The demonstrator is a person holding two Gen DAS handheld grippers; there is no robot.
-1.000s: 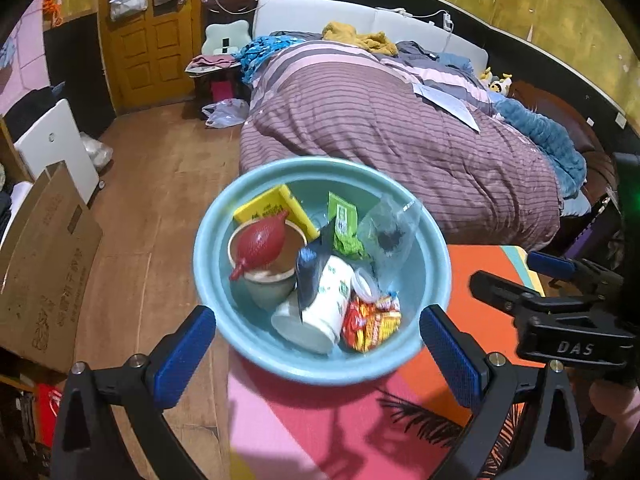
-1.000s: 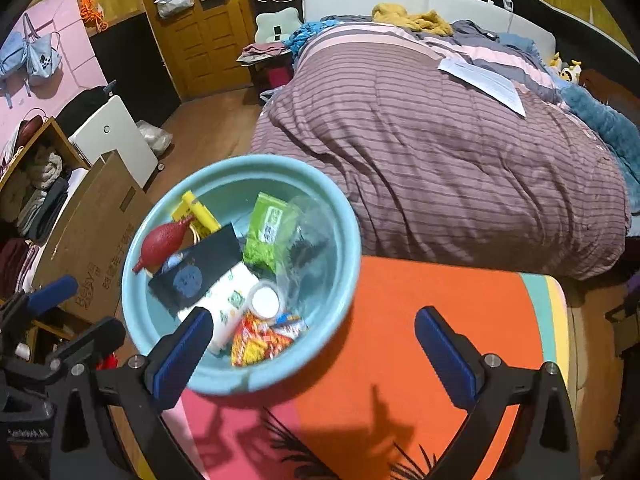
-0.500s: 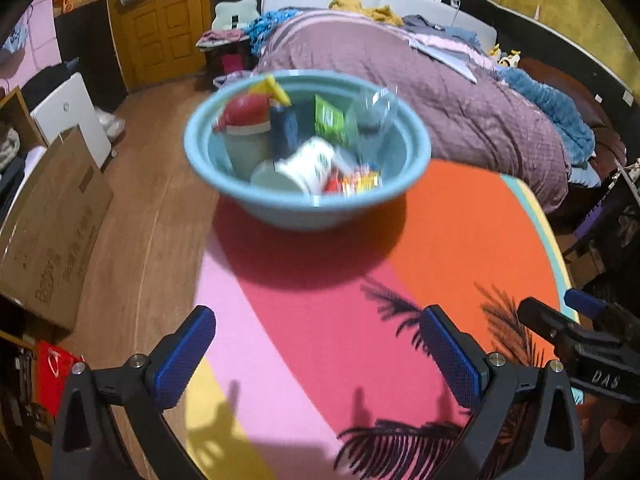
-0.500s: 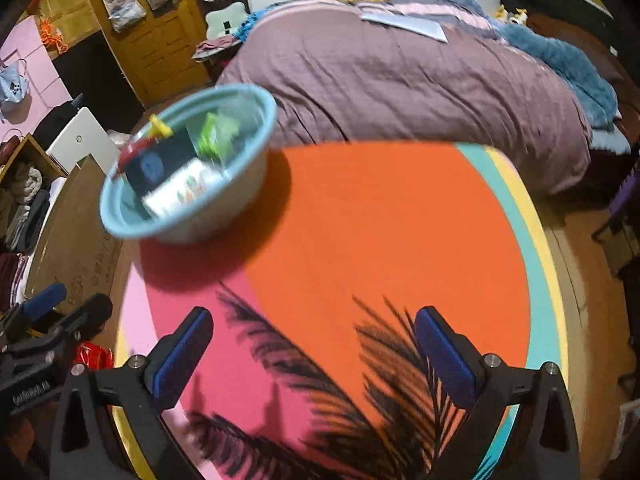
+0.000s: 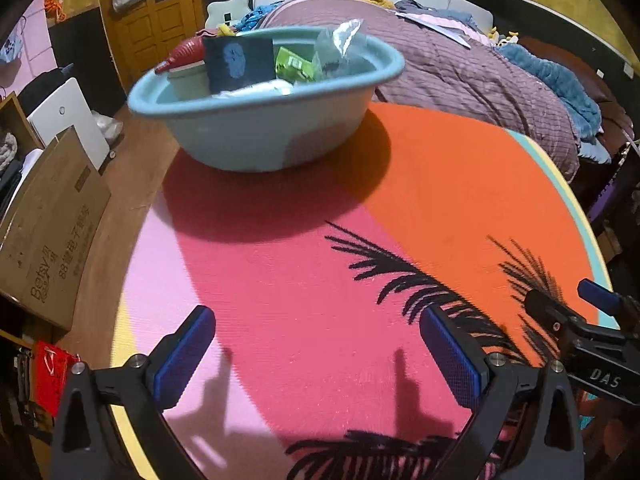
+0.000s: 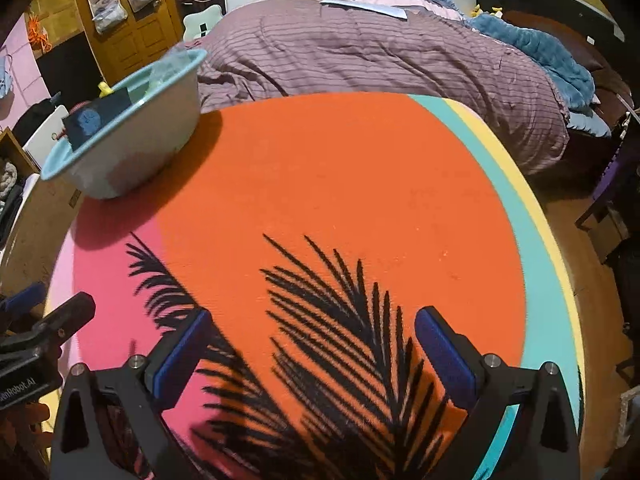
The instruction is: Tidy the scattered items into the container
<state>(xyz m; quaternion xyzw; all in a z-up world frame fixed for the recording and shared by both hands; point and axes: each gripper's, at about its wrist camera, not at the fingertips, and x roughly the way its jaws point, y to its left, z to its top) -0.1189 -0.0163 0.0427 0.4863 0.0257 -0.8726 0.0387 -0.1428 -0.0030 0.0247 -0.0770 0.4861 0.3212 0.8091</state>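
Left wrist view alone shows the basin's [image 5: 256, 142] contents; both grippers' fingers [image 5: 184, 356] [image 6: 182, 354] spread wide, empty.

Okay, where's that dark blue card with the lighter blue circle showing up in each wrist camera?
Left wrist view: the dark blue card stands in the basin, upper left of centre.
Right wrist view: same card pokes above the basin's rim, far left.
Shared landmark: the purple striped bedspread behind the basin in both.

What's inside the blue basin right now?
The blue basin shows a red bulb, dark card, green packet and clear bag. Its wall hides anything lower.
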